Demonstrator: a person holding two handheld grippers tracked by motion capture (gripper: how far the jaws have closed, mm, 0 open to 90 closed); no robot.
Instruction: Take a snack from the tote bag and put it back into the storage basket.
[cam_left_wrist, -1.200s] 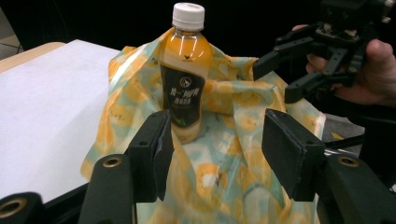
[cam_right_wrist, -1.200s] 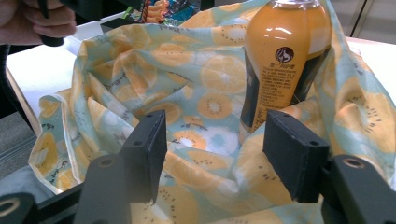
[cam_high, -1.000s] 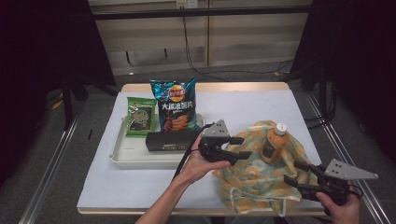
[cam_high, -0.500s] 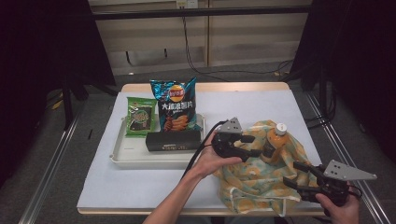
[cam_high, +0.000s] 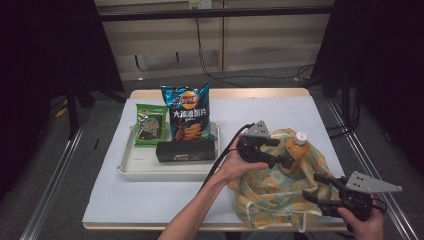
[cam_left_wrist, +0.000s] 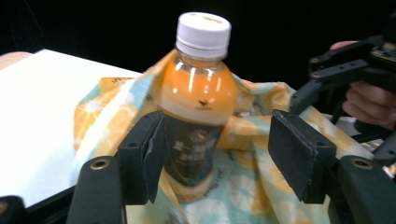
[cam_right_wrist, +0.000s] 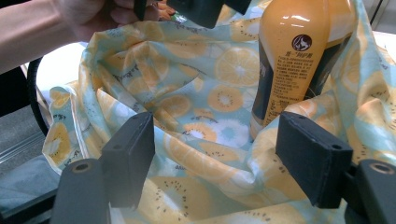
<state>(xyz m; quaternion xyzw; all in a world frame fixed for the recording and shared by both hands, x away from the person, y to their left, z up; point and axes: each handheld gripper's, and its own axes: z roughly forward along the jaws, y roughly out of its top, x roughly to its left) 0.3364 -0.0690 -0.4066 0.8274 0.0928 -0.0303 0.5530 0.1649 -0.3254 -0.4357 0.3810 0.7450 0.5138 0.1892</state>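
— At the table's near right corner, about five o'clock, what's there?
— The right gripper (cam_high: 320, 192), jaws spread wide over the soft, crumpled citrus-print cloth bag (cam_high: 272, 192), pinching nothing.
— And beyond it?
— At three o'clock an orange juice bottle (cam_high: 296, 152) stands upright in the bag, long axis vertical, white ribbed cap up, smooth glossy plastic. The left gripper (cam_high: 286, 159) has just been opening; the bottle sits between its pads, unpressed.

Glossy plastic bottle (cam_left_wrist: 198, 102) stands in soft, matt, fruit-printed cloth (cam_right_wrist: 196, 107).
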